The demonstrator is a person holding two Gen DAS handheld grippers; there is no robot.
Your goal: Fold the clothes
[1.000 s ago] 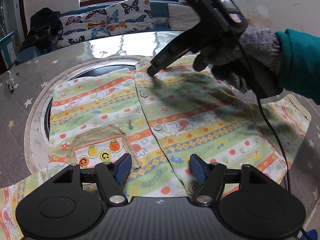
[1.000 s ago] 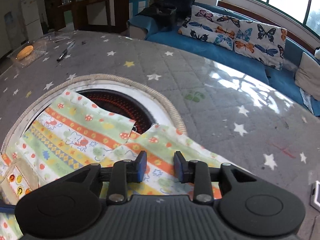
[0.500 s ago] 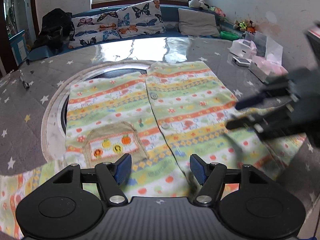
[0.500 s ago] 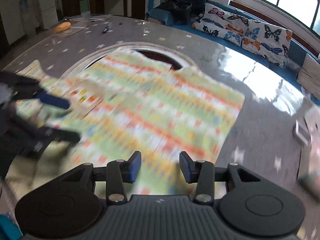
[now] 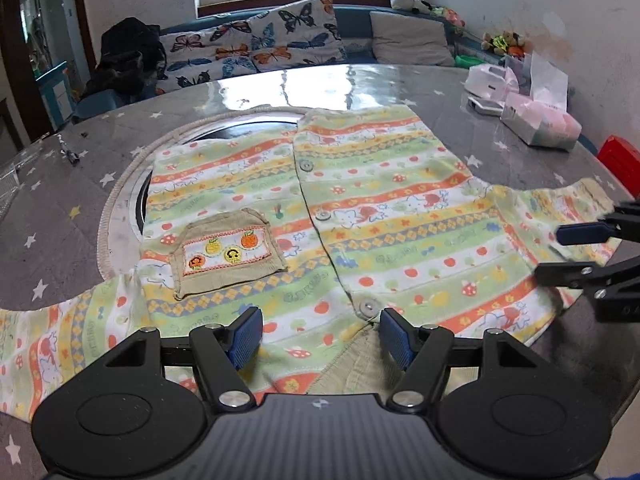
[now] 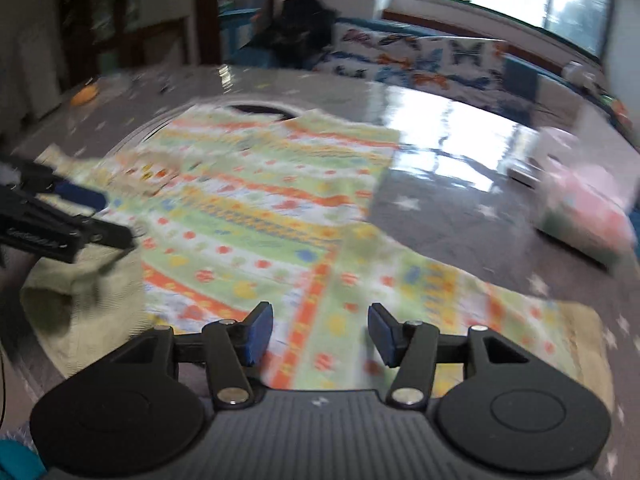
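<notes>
Striped shirt (image 5: 360,216) spread flat, buttoned, on starred table (image 5: 60,208); left gripper (image 5: 320,334) over collar, right gripper (image 6: 320,334) over sleeve, both agape, empty.

- A small child's shirt (image 5: 360,216) lies spread flat, front up, in the middle of the table, partly over a round inset.
- It is striped green, orange, yellow and white, with little fruit prints.
- It is buttoned down the middle.
- A beige pocket (image 5: 226,252) shows embroidered fruit.
- Both sleeves stretch outward.
</notes>
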